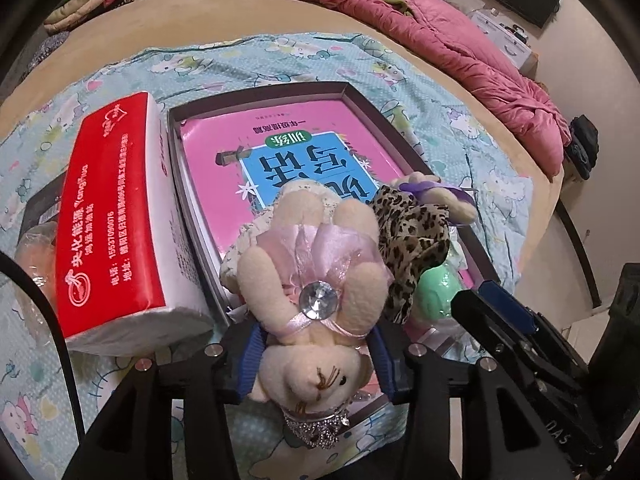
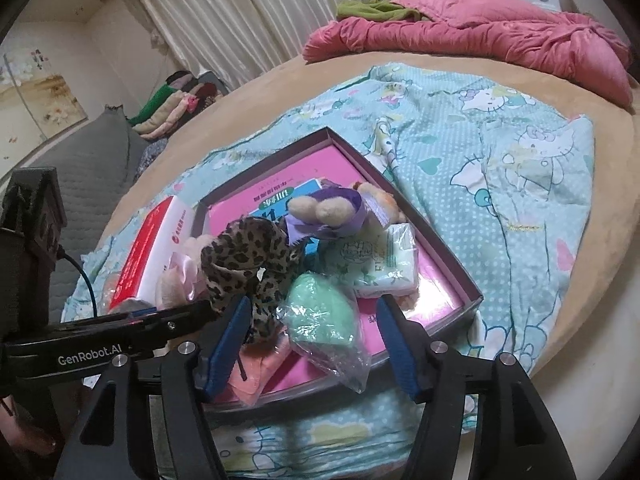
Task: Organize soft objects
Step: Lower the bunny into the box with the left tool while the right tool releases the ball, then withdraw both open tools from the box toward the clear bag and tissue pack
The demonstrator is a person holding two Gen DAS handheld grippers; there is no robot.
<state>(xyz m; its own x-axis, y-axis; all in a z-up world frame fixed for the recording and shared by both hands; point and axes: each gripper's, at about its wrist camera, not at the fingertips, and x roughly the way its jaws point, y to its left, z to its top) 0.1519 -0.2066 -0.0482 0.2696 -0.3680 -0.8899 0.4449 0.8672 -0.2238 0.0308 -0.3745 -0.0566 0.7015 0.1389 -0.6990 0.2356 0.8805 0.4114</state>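
Note:
My left gripper [image 1: 316,356] is shut on a cream plush bear [image 1: 316,280] in a pink ribbon dress with a gem, held at its neck over the near end of a shallow dark box [image 1: 256,94]. The box holds a pink book [image 1: 320,152], a leopard-print cloth [image 1: 412,236], a second plush in purple [image 2: 328,210], a green sponge in a clear bag [image 2: 324,316] and a tissue pack [image 2: 384,264]. My right gripper [image 2: 312,340] is open above the box's near edge, its jaws either side of the green sponge and leopard cloth [image 2: 248,256], holding nothing.
A red-and-white tissue package [image 1: 116,216] lies left of the box on a blue cartoon-print blanket [image 2: 500,168]. A pink quilt [image 2: 480,32] lies at the far side of the tan bed. Folded clothes [image 2: 176,108] are stacked at the far left.

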